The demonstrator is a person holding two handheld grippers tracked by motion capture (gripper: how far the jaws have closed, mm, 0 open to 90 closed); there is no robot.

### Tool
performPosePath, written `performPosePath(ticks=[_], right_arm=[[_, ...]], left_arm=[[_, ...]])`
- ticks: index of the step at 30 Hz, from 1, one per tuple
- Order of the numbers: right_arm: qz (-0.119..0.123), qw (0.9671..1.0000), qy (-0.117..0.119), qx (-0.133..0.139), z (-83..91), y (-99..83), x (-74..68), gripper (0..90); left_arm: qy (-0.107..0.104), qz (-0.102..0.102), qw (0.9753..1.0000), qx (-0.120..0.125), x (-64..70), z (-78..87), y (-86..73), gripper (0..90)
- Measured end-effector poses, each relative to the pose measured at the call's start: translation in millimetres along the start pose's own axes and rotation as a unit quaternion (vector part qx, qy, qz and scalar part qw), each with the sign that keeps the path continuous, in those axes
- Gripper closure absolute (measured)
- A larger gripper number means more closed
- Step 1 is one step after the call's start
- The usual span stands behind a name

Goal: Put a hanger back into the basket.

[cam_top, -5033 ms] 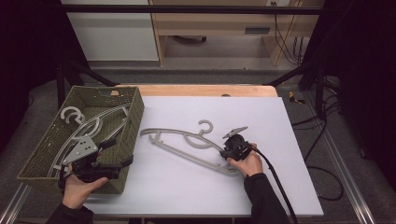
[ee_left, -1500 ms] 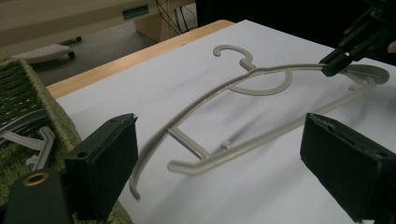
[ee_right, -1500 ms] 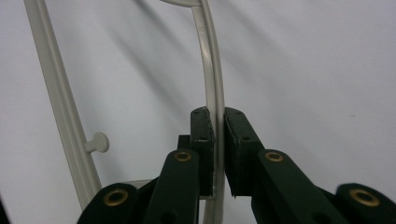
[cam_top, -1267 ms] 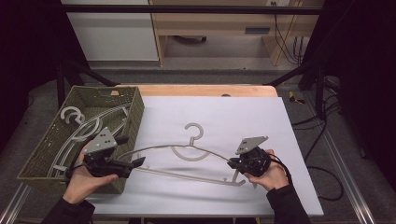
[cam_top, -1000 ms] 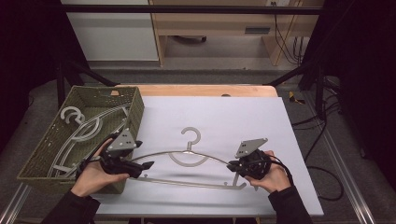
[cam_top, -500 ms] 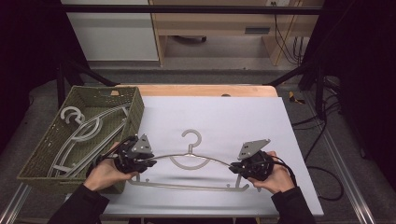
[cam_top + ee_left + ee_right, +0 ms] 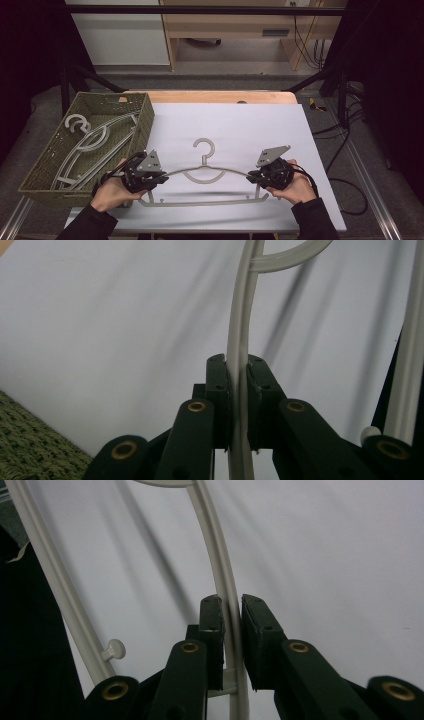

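at the far left stands the green basket [image 7: 37, 167] with other hangers [image 7: 95, 145] inside, and my left gripper [image 7: 145, 176] is just beside its near corner. this gripper is clenched on the left shoulder of the grey hanger [image 7: 207, 175]; in the left gripper view the arm passes tight between both pads [image 7: 221, 405]. the hanger lies across the white table [image 7: 260, 125], its long axis running from left to right between my two hands, hook pointing away from me. my right gripper [image 7: 265, 175] is around the right shoulder, but there its jaws stand a little apart from the arm, so i judge this side as released or nearly. the basket is on the left side, so my left hand is nearer to it.
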State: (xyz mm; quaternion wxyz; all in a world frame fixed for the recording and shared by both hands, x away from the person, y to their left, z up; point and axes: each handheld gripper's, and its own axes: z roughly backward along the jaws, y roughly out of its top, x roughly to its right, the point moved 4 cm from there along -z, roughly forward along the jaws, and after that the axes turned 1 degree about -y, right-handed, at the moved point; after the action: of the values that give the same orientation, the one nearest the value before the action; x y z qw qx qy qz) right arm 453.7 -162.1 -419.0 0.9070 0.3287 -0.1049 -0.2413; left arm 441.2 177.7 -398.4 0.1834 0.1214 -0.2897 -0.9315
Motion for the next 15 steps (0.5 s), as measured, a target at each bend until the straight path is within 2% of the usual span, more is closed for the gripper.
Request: performPosePath(ticks=[2,4,6,7,9,10,11,13,15], right_arm=[[-0.005,0.9999,-0.011,0.008,1.7,0.2,2.8,76.4],[-0.016,0.9993,-0.016,0.030,5.0,1.0,6.0,70.6],[-0.034,0.9973,-0.032,0.057,10.1,1.9,8.8,65.7],[-0.041,0.9961,-0.038,0.068,13.7,1.7,10.7,60.0],[-0.059,0.9920,-0.060,0.094,20.4,0.8,14.0,54.8],[-0.071,0.9886,-0.075,0.110,24.2,0.3,15.4,50.3],[-0.075,0.9862,-0.081,0.124,27.1,-0.3,16.9,47.7],[-0.098,0.9780,-0.097,0.157,35.8,-3.6,19.8,38.7],[-0.111,0.9721,-0.108,0.176,41.8,-8.0,21.8,34.4]], left_arm=[[0.006,0.008,0.9999,0.012,1.6,0.0,0.3,82.1],[0.011,0.016,0.9996,0.021,1.6,0.1,0.6,82.2],[0.022,0.025,0.9991,0.027,0.0,0.5,0.6,82.2],[0.028,0.035,0.9986,0.030,-1.6,0.9,0.6,82.2],[0.041,0.044,0.9976,0.033,-5.0,2.1,0.2,82.2],[0.048,0.050,0.9970,0.034,-6.0,2.4,0.1,82.1],[0.059,0.060,0.9956,0.041,-7.9,3.4,-0.1,82.1],[0.073,0.069,0.9938,0.048,-10.2,6.1,-0.3,82.1],[0.086,0.083,0.9907,0.065,-11.8,10.5,0.3,82.1]])
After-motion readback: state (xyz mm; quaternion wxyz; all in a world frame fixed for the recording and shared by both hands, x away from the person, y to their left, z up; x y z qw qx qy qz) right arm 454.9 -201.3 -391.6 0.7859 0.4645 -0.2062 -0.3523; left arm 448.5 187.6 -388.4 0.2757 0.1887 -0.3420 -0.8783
